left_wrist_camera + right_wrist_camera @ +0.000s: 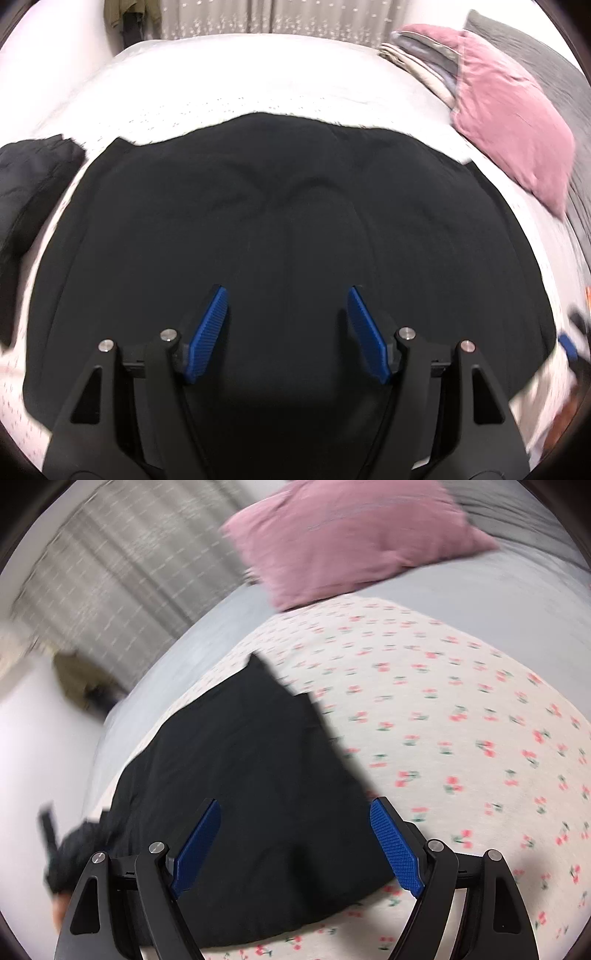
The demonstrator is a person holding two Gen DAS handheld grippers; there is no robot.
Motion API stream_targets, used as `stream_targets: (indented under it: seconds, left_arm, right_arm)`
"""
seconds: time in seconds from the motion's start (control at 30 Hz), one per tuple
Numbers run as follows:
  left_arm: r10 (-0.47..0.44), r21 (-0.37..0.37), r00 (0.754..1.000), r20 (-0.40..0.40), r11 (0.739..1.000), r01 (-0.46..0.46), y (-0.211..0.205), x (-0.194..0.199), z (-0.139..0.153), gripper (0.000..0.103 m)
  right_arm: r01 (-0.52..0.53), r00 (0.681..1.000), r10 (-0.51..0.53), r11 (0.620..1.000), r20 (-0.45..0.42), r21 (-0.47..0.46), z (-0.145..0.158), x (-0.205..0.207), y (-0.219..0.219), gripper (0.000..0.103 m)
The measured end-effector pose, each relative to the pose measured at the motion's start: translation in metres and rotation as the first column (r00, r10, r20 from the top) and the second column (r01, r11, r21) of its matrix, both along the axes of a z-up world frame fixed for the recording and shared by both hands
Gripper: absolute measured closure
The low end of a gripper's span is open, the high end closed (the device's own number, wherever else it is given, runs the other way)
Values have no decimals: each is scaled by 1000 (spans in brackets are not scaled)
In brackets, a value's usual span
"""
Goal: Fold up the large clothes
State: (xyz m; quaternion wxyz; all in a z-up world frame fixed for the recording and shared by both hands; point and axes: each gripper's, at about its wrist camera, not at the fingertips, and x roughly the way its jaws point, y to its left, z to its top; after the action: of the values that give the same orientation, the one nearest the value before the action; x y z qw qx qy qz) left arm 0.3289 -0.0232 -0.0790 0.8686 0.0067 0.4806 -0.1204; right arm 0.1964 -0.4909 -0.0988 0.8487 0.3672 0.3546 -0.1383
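A large black garment (288,221) lies spread flat on the bed. My left gripper (288,295) is open and empty, held over the garment's near middle. In the right wrist view the same black garment (251,782) lies on a cherry-print sheet (461,738), its right edge running diagonally. My right gripper (295,808) is open and empty, over that right edge. The right gripper's blue pad also shows at the far right of the left wrist view (567,345). The right wrist view is motion-blurred.
A pink pillow (506,122) lies at the bed's right, also in the right wrist view (351,535). Folded clothes (417,62) are stacked beside it. Another dark garment (33,184) lies at the left. Grey curtains (122,561) hang behind the bed.
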Motion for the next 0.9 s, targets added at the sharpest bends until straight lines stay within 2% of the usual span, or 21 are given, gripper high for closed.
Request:
stream_targets:
  seconds: [0.07,0.13,0.2,0.27,0.3,0.4,0.57,0.67,0.7,0.77,0.8,0.83,0.9]
  left_arm:
    - [-38,-19,999,-16,999,38,5,-30,0,34]
    - [-68,-35,998,-4,997,68,8,-55,3,34]
    - [-67,-28,997,26,997,67,13,-69,2,34]
    - [-44,-51,998,49,998,47,19,-70,-3,34]
    - [-29,-64,998,53,997,32,24,-68,-9,34]
    - [-5,-109,1000,-2,994,5,34,-60,-24,34]
    - [5,-169,1000,2,986,-5,39,-62,-20,34]
    - [2,-173,1000,-12,985,-4,39,-64,-19,34]
    - [4,-175,1000,-14,984,-6,41,-65,-19,34]
    - [20,-197,1000,-20,980,-23,52,-64,-16,34]
    - [32,-211,999,-20,977,-36,58,-64,-15,34]
    - [54,-229,998,-20,972,-57,67,-63,-12,34]
    - [114,-243,993,-23,963,-116,87,-59,-10,34]
  right_arm:
    - [84,995,-79,994,-60,73,-15,-10,-14,19]
    - [161,983,-142,972,-120,174,-35,-19,-29,19]
    - [204,977,-176,933,-121,297,-53,-30,-33,19]
    - [194,981,-174,898,-87,396,-64,-35,-30,19]
    - [170,986,-154,894,-71,415,-66,-33,-25,19]
    - [86,996,-75,894,-42,441,-68,-21,-10,19]
    - [103,993,-119,865,2,491,-76,-14,-5,17]
    - [108,991,-131,871,15,479,-73,-12,-1,17]
    - [106,992,-129,880,18,463,-70,-13,1,20]
    - [101,991,-129,898,38,428,-62,-17,4,36]
    - [94,990,-128,911,59,401,-56,-19,4,57]
    - [71,989,-116,921,93,383,-50,-17,4,66]
    - [45,984,-101,936,144,350,-40,-10,6,71]
